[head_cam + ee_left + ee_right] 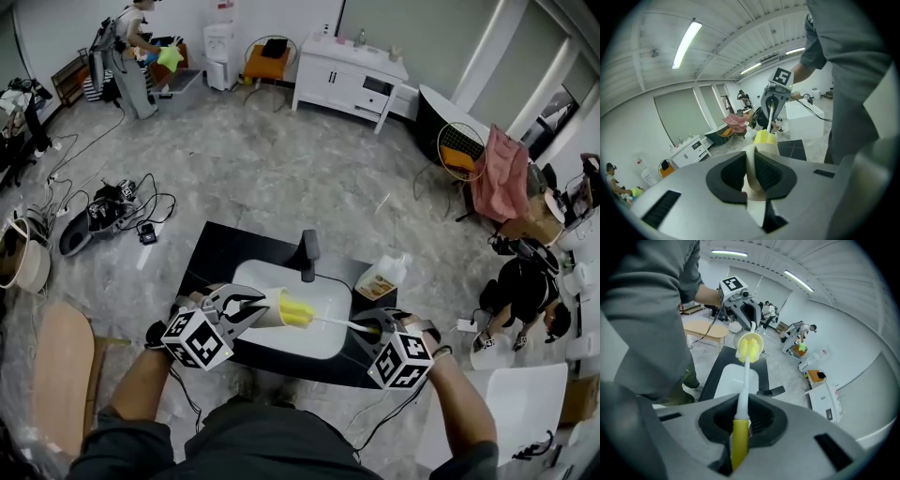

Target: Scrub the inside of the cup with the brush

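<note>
The left gripper (255,310) (751,177) is nearly closed, its ribbed black pads pinching the thin wall of the cup (273,308) (769,151) near the rim. One pad is inside the cup and one outside. The cup is pale cream, smooth and matte, and lies tipped on its side with its mouth facing 3 o'clock in the head view.

The right gripper (371,328) (740,422) is clamped on the yellow handle of the brush (314,317) (745,373). A slim white stem runs from the handle to a soft yellow sponge head, which sits in the cup's mouth.

Both are held over a white, rounded-rectangle sink basin (323,343) with a glossy surface. The basin is set into a flat black tabletop (220,253). A black faucet (308,255) stands at the basin's 12 o'clock edge. A clear bottle (384,278) of yellowish liquid lies on the tabletop at about 2 o'clock.

The floor (272,178) is grey and marbled, with cables trailing at 9 o'clock. A white cabinet (349,75) stands against the far wall at 12 o'clock, and a pink cloth (502,173) is draped over a chair at 2 o'clock.
</note>
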Tool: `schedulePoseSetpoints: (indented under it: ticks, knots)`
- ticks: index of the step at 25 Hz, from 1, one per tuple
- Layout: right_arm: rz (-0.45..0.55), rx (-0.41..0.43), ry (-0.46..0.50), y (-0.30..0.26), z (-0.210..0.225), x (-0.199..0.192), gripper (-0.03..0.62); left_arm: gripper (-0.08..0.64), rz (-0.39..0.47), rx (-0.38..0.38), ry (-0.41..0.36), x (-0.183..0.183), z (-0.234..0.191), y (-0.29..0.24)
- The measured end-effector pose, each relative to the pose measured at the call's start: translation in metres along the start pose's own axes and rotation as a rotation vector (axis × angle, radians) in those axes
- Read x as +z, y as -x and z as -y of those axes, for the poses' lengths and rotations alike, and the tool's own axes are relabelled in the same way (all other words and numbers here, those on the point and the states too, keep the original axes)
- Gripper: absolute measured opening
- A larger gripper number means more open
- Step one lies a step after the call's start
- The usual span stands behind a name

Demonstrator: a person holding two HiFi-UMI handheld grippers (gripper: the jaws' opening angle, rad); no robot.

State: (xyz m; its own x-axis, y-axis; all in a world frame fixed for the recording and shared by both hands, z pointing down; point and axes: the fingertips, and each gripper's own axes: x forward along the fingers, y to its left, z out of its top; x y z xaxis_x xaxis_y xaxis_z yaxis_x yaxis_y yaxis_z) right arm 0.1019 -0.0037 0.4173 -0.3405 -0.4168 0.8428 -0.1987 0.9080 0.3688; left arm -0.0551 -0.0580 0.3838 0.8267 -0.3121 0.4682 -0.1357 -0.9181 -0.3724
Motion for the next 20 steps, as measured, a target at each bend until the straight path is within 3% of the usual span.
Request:
schedulePoseSetpoints:
  ticks: [4, 11, 16, 20]
  knots:
    - [-0.066, 0.033, 0.141, -0.007, 0.005, 0.004, 0.026, 0.041, -0.01, -0.02, -0.014, 0.001, 0.006, -0.006]
    - [-0.1, 0.094, 0.289, -0.019, 0.015, 0.029, 0.026, 0.04, -0.014, -0.094, -0.021, 0.005, 0.029, -0.016]
    - [-0.17, 0.139, 0.327, -0.03, 0.031, 0.019, 0.027, 0.041, -0.012, -0.085, -0.009, 0.005, 0.031, -0.017]
    - [-0.202, 0.167, 0.358, -0.035, 0.018, 0.009, 0.026, 0.04, 0.006, -0.045, 0.031, 0.006, 0.019, -0.014]
